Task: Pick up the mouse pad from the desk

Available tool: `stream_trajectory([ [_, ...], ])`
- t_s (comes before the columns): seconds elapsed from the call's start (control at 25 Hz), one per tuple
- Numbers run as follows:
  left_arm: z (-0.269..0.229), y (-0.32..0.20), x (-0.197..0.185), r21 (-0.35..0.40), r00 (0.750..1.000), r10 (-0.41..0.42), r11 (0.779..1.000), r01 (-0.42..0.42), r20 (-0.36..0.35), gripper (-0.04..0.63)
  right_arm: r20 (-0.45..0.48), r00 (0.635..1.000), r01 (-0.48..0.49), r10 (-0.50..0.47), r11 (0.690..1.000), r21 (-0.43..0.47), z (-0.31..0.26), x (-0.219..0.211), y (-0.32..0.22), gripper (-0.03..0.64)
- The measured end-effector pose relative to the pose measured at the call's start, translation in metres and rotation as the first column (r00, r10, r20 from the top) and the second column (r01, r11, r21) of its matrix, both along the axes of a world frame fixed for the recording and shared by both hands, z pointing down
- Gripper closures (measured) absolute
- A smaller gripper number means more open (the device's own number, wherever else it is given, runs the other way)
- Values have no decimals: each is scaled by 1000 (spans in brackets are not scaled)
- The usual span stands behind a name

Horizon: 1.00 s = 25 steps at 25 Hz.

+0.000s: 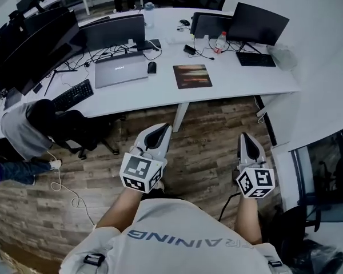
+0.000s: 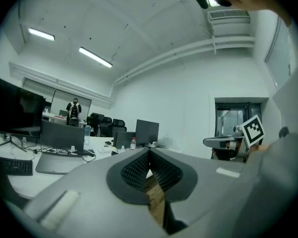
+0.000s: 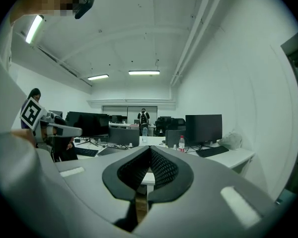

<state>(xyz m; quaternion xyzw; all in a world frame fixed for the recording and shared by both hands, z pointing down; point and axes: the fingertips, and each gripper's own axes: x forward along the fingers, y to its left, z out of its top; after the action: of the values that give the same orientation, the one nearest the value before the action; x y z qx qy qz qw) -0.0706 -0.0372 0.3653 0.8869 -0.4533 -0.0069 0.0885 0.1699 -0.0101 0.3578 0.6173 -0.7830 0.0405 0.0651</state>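
Observation:
The mouse pad (image 1: pixel 192 76), a dark rectangle with a reddish-brown print, lies flat on the white desk (image 1: pixel 234 81) to the right of a laptop. Both grippers hang over the wooden floor, well short of the desk's front edge. My left gripper (image 1: pixel 160 131) points toward the desk, its jaws shut with nothing between them, as the left gripper view also shows (image 2: pixel 149 150). My right gripper (image 1: pixel 244 137) is held further right, shut and empty (image 3: pixel 149 148). The pad is far from both grippers, up and slightly left of the right one.
On the desk are a grey laptop (image 1: pixel 121 70), a black mouse (image 1: pixel 152 67), a keyboard (image 1: pixel 72 95), several monitors and a water bottle (image 1: pixel 220 41). A black office chair (image 1: pixel 63 127) and a seated person are at left. A white desk leg (image 1: pixel 180 116) stands below the pad.

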Motion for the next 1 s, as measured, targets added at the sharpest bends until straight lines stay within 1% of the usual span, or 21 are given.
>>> stream_trajectory([
  [0.12, 10, -30, -22, -25, 999, -27, 999, 26, -23, 595, -1, 1000, 20, -20, 1000, 1, 2, -19, -36, 601],
  [0.24, 18, -58, -38, -43, 998, -52, 998, 51, -21, 595, 2, 999, 41, -41, 999, -10, 10, -33, -65, 601],
  [0.36, 25, -75, -44, -57, 998, -54, 997, 53, -12, 595, 7, 998, 58, -58, 998, -40, 25, -42, -86, 601],
  [0.6, 33, -104, -45, -71, 997, -72, 995, 72, -5, 595, 10, 995, 95, -94, 995, -37, 29, -45, -129, 601],
  [0.72, 31, -121, -40, -60, 996, -85, 995, 85, 5, 595, 17, 993, 120, -120, 992, -23, 30, -43, -155, 601],
  [0.88, 36, -152, -34, -66, 990, -140, 988, 142, 21, 595, 41, 986, 163, -162, 987, -15, 38, -35, -194, 601],
  [1.0, 34, -176, -20, -68, 984, -172, 982, 174, 34, 595, 61, 978, 202, -201, 979, -7, 37, -25, -229, 601],
])
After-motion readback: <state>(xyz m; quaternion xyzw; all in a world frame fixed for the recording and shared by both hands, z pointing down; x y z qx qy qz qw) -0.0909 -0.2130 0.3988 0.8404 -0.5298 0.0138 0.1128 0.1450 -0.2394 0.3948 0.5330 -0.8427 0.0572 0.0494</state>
